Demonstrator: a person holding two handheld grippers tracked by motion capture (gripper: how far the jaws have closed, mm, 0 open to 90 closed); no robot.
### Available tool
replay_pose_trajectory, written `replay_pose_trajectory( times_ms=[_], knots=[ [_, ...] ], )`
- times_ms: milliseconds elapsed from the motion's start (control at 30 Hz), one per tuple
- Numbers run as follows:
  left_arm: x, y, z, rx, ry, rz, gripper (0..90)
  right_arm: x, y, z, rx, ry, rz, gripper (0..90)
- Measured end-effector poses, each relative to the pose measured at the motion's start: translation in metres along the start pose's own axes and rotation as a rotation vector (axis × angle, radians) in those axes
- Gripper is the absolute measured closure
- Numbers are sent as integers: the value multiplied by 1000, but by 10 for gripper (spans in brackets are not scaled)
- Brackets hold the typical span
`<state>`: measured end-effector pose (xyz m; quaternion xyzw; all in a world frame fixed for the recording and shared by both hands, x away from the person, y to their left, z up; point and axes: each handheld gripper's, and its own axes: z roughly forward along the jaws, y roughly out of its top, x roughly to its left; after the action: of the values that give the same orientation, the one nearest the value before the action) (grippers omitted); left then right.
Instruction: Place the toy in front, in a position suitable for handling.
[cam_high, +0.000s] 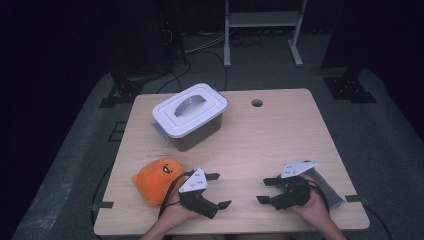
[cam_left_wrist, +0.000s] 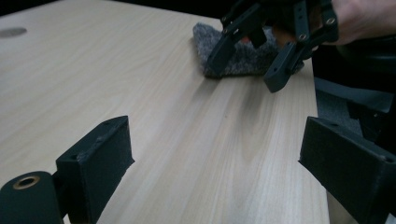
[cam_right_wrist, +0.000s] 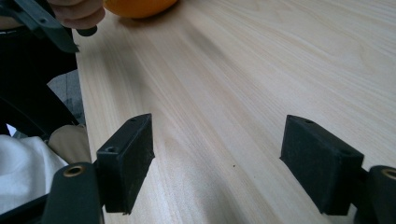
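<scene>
Light wood rectangular worktop (cam_high: 280, 145) carries everything. Largest item: dark grey plastic bin with a white clip-on lid and grey handle (cam_high: 189, 116), at the far left part of the worktop, lid on and seated, so contents are hidden; cannot tell if anything is inside. Next: orange plush toy with a dark face print (cam_high: 157, 179), near the front left corner, lying on the wood just beside the left gripper (cam_high: 216, 190). Then a grey felt-like flat pouch (cam_high: 329, 189) by the front right corner, right under the right hand, next to the right gripper (cam_high: 266, 190); in the left gripper view it shows as fuzzy grey fabric (cam_left_wrist: 243, 56) behind the other gripper's fingers (cam_left_wrist: 280, 70).

Both grippers sit low at the front edge, pointing toward each other. Left fingers (cam_left_wrist: 100, 154) spread wide, nothing between them but bare wood. Right fingers (cam_right_wrist: 128, 156) likewise released and empty.

Progress, as a judgement: nothing started. Toy and pouch are untouched on the worktop, bin closed. Likely all steps remain: lid off, items in, lid back.
</scene>
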<state>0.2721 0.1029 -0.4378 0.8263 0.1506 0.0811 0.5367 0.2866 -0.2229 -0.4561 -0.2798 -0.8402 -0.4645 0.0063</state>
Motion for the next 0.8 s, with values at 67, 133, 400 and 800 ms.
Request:
replay_pose_trajectory(
  times_ms=[67,133,400,800],
  knots=[
    [-1,5,-5,-21,0,4,86,-1,0,0,-2,2,6,242],
    [-2,10,-11,-38,9,28,86,-1,-1,0,-2,3,7,241],
    [1,21,-31,-70,27,53,86,-1,-1,-1,1,2,9,241],
    [18,34,-85,-103,114,91,86,2,0,-2,-5,-6,-6,241]
  ],
)
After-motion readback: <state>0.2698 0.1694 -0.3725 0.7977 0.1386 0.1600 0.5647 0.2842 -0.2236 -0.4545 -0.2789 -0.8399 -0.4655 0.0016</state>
